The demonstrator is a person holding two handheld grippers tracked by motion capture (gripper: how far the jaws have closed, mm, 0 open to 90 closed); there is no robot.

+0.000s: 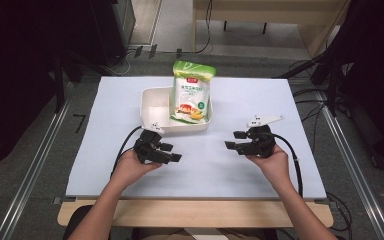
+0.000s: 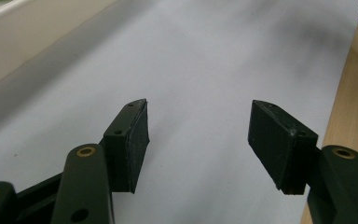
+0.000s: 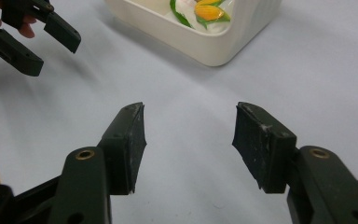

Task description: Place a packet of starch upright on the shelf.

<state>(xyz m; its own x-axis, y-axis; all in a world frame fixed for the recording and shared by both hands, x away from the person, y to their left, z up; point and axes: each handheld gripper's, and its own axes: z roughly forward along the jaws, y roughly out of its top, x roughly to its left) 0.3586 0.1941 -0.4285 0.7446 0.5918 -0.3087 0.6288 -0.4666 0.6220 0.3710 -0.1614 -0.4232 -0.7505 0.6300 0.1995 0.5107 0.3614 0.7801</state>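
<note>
In the high view, a green-and-white printed plastic food pouch [image 1: 192, 90] stands leaning in a white rectangular plastic tub [image 1: 152, 102] near the far edge of the white-topped table [image 1: 240, 165], its top rising over the tub's far wall. The left tongs [image 1: 172, 152] and right tongs [image 1: 232, 140] hover near the table's near edge, both spread wide with nothing in them. The left gripper view has its jaws agape over bare table, the tub's wall at upper left. The right gripper view looks past parted jaws to the tub's corner, the pouch's printed bottom inside.
</note>
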